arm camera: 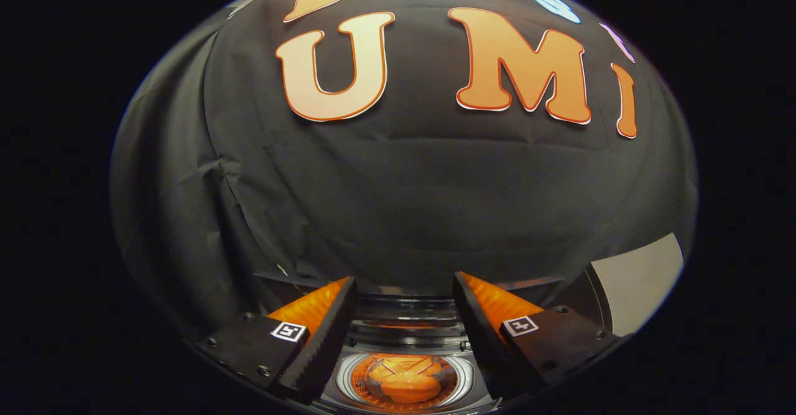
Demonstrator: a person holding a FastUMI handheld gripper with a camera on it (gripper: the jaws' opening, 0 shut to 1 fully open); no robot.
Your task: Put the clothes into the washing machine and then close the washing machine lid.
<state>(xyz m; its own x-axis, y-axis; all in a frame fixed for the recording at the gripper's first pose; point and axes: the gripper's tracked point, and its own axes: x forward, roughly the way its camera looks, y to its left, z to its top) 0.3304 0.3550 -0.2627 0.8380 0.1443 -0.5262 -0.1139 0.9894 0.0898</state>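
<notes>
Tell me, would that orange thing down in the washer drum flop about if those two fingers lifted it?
Probably. The orange clothing lies bunched and creased in the washing machine drum, so it looks soft and likely to sag and drape. It seems light. The gripper is open above it, touching nothing.

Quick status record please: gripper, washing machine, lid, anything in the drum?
gripper: open, nothing between its fingers
washing machine: top opening below and between the fingers
drum: orange shape seen inside; whether clothes or a reflection, cannot tell
lid: grey panel raised off to the right, so not yet closed
backdrop: black cloth wall ahead
</notes>
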